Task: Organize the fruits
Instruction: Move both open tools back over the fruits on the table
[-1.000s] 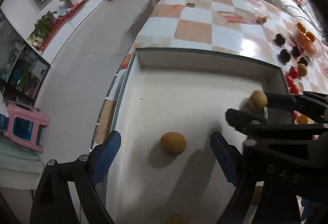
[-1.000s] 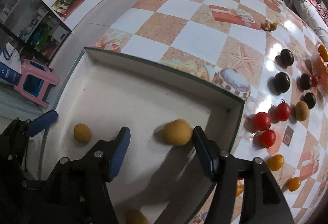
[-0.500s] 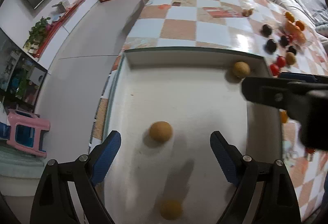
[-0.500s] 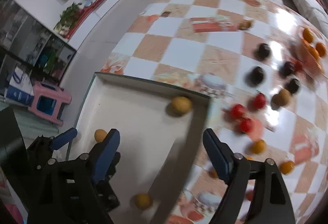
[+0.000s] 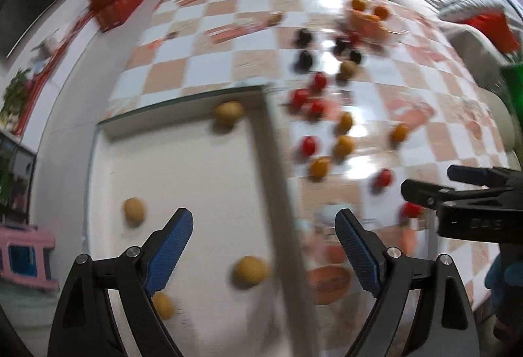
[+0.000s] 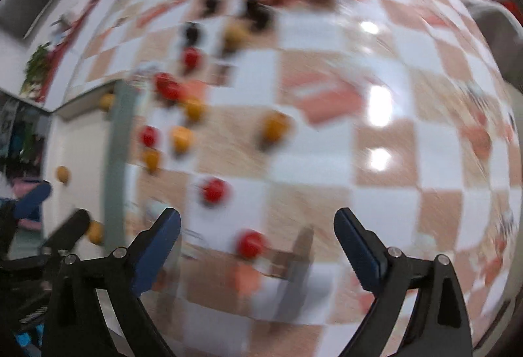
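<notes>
Hovering tools: the left gripper [image 5: 264,228] is hanging above the right wall of the white tray [image 5: 183,167], and the right gripper [image 6: 257,228] is hanging above the checkered tablecloth [image 6: 327,141]; both are standing wide apart and are gripping nothing.
Nearest fruit, left: a tan round fruit [image 5: 249,272] is lying in the tray just below the gap of the left fingers, near the wall.
Nearest fruit, right: a red tomato [image 6: 250,243] is lying on the cloth between the right fingers, not touching them.
Count in tray: four tan fruits are showing in the left view: the near one, one at the far corner [image 5: 228,112], one at the left [image 5: 134,209] and one half hidden behind the left finger [image 5: 162,304].
Count on cloth: the blur is making an exact count uncertain; about six red tomatoes, about four yellow-orange ones and four dark plums [image 5: 304,59] are showing, with one more tan fruit [image 5: 347,69] beside the plums.
Change: both views are swinging to the right since half a second ago; the right gripper is now facing mostly the cloth and less the tray, and the tray fruits are keeping their places.
</notes>
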The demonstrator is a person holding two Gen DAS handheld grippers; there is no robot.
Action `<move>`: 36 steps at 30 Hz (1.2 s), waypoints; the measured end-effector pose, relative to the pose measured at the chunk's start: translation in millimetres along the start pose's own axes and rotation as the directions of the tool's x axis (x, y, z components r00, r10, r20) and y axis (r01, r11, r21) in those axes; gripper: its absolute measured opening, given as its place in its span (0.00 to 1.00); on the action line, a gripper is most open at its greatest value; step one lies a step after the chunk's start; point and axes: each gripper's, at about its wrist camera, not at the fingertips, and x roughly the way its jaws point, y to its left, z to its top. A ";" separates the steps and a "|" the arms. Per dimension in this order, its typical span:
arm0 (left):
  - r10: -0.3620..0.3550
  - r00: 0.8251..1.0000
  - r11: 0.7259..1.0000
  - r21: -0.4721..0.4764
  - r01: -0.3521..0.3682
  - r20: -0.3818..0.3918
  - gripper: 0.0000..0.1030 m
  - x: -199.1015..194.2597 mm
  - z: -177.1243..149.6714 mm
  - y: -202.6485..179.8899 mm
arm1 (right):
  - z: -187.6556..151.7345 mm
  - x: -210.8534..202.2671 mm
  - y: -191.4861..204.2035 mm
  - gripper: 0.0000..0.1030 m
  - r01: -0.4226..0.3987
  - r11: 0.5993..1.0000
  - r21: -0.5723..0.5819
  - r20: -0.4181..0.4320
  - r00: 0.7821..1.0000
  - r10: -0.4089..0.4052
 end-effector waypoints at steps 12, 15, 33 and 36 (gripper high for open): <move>-0.093 0.995 0.992 0.081 0.094 -0.025 0.87 17.4 5.0 -71.7 | -20.6 0.9 -59.1 0.93 0.037 0.997 0.061 -0.026 0.999 -0.036; -0.095 0.994 0.993 0.062 0.098 -0.047 0.87 27.5 5.4 -75.3 | -14.9 -1.9 -67.2 0.93 0.029 0.997 0.071 -0.012 1.000 -0.029; 0.028 0.997 0.993 0.119 -0.019 -0.071 0.87 55.0 -1.3 -61.4 | 7.9 3.1 -47.1 0.93 -0.034 0.997 -0.070 -0.013 0.999 0.033; 0.032 0.997 0.996 0.084 -0.026 -0.072 0.87 57.2 4.3 -52.1 | 20.2 5.1 -43.7 0.93 -0.040 0.996 -0.078 -0.010 0.999 0.040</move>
